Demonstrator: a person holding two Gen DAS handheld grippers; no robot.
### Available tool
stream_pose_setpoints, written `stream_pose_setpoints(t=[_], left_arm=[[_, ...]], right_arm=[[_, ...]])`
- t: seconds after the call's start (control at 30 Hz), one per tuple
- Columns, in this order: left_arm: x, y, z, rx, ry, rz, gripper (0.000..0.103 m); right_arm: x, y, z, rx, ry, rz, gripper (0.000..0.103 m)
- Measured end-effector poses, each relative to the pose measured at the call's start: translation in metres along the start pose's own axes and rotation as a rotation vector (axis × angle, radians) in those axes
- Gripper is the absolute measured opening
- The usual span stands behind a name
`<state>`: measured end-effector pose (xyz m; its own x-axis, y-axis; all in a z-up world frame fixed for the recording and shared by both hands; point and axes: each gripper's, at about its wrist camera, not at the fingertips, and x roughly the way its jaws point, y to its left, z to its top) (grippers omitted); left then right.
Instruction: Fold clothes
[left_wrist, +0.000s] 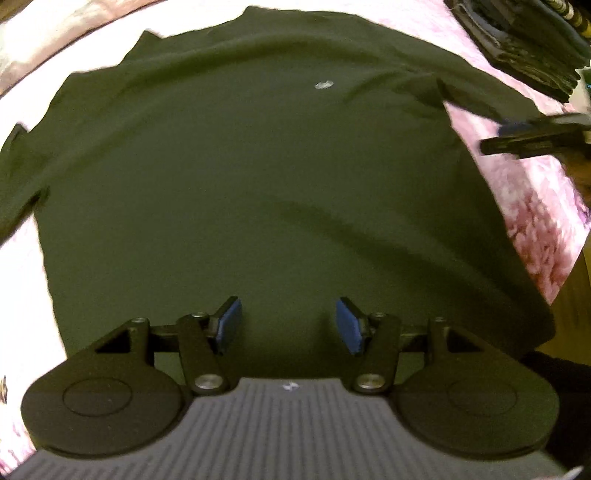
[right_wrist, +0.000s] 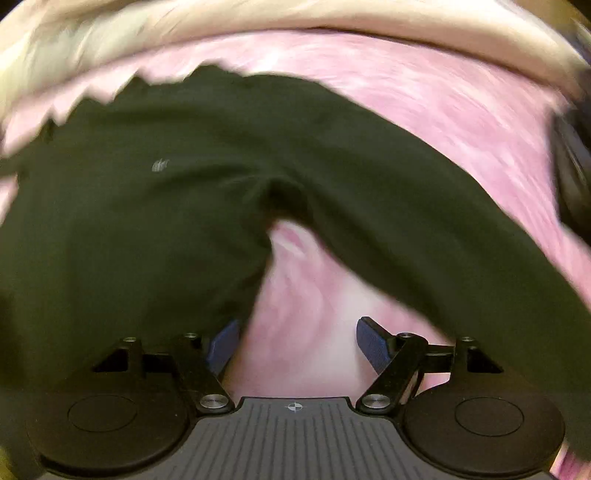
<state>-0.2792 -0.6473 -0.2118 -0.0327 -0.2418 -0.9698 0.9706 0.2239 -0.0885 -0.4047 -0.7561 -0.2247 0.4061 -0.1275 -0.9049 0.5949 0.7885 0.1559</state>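
Meanwhile the dark green shirt (left_wrist: 258, 184) lies flat beyond the left gripper's (left_wrist: 288, 325) parted fingers (left_wrist: 231, 321).

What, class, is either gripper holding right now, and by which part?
Nothing. The left gripper is open above the shirt, its pads apart. The right gripper is open too, over the pink cover between the shirt's body and sleeve.

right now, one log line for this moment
step: pre-fold | shirt: spread flat on pink cover | left tongs: open above hem | right tongs: open by sleeve
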Motion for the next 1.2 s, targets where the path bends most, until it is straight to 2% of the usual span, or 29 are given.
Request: stream_pose_setpoints(t=[0.1, 0.27, 0.3, 0.47, 0.57, 0.67, 0.9, 1.03, 1.2], left_arm=[[0.002, 0.000, -0.018, 0.019, 0.006, -0.001, 0.053], [0.017, 0.004, -0.066, 0.011, 0.063, -0.012, 0.053], [0.018, 0.006, -0.078, 0.015, 0.076, -0.013, 0.053], [0.014, 0.017, -0.134, 0.058, 0.132, -0.013, 0.053], [-0.001, 0.028, -0.150, 0.093, 0.134, -0.008, 0.053], [-0.025, 0.045, -0.153, 0.105, 0.076, -0.003, 0.053], [-0.084, 0.096, -0.132, 0.070, -0.059, 0.051, 0.054], [-0.109, 0.115, -0.117, 0.045, -0.107, 0.125, 0.055], [-0.126, 0.128, -0.106, 0.069, -0.116, 0.268, 0.055]], right_arm=[[-0.014, 0.032, -0.018, -0.003, -0.026, 0.120, 0.074], [0.003, 0.066, -0.064, 0.040, 0.096, 0.209, 0.074], [0.005, 0.067, -0.074, 0.061, 0.123, 0.172, 0.074], [-0.018, 0.048, -0.107, 0.194, 0.170, -0.120, 0.074], [-0.036, 0.057, -0.112, 0.283, 0.137, -0.178, 0.074], [-0.046, 0.092, -0.099, 0.293, 0.082, -0.182, 0.074], [-0.058, 0.193, -0.047, 0.192, 0.000, -0.115, 0.074], [-0.059, 0.238, -0.019, 0.069, -0.011, -0.080, 0.074], [-0.044, 0.258, 0.010, -0.013, -0.014, -0.045, 0.075]])
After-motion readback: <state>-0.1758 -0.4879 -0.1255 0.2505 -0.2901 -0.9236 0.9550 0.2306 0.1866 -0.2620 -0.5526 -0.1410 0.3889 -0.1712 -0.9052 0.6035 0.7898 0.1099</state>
